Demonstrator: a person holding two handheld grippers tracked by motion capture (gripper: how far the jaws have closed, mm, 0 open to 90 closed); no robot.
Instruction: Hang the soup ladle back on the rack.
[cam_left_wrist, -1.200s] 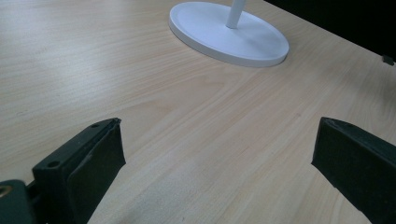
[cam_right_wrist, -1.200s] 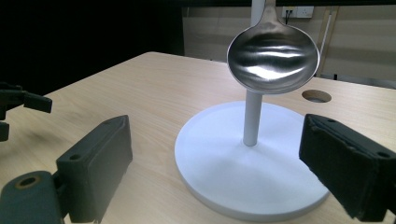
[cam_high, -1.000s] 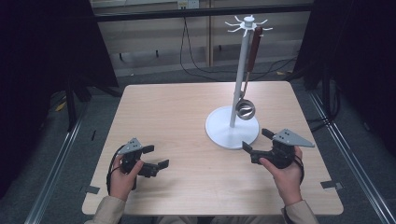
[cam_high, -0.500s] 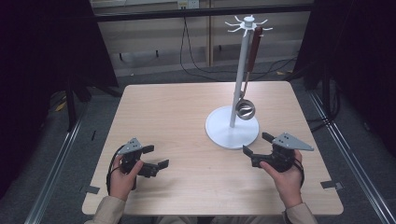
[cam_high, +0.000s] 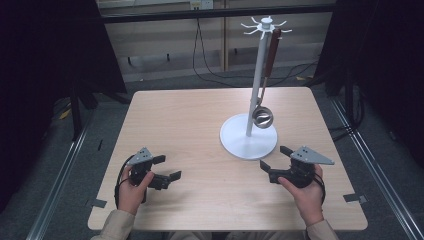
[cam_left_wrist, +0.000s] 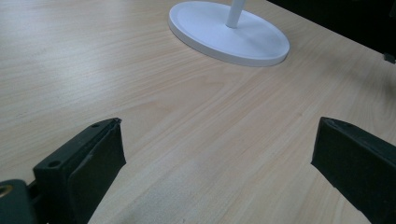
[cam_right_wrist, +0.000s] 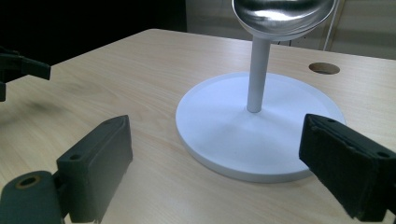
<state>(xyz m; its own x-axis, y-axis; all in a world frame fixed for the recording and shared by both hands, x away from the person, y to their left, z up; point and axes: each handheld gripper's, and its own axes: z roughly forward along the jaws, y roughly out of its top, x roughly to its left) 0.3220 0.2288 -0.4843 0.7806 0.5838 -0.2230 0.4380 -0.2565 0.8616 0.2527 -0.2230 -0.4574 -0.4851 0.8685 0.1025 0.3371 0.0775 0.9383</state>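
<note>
- The white stand stood on the worktop, its round base right of centre and closer to the right edge than to the left.
- A white pole rose from the base to a ring of small hooks at the top.
- A metal ladle hung from one of those hooks, its brown handle alongside the pole and its steel bowl low, just above the base and beside the pole.
- In the right gripper view the ladle's bowl appeared at the top of the frame, above the base and close to the pole; whether it touched the pole could not be told.
- The right gripper was held in the person's right hand near the front right corner of the worktop, just in front of the stand's base.
- Its jaws stood wide apart and gripped nothing; they pointed toward the base, which lay between them in the right gripper view.
- The left gripper was held in the person's left hand near the front left corner, well apart from the stand.
- Its jaws were likewise spread with nothing between them but bare wood; the base lay far ahead in the left gripper view.
- A round hole in the worktop showed beyond the base in the right gripper view.
- Both grippers sat low over the worktop; contact with the surface could not be told.
</note>
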